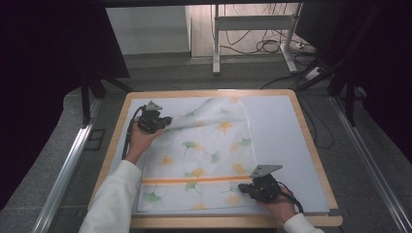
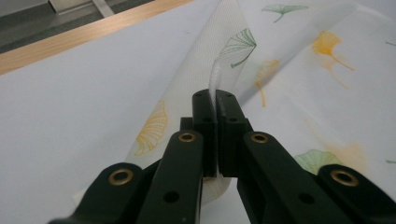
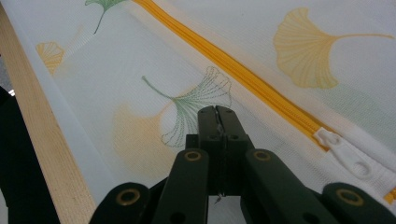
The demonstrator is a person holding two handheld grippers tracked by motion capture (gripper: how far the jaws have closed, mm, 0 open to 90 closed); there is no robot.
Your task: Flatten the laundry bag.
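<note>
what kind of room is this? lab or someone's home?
Most likely a lab or recording workspace, not a home. The table stands between metal rails on a grey floor, loose cables trail around a bare metal stand, and dark curtains flank it.

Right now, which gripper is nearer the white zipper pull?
Right. The right gripper rests shut on the mesh bag just beside the zipper pull. The left gripper pinches the bag's far corner, across the fabric.
</note>
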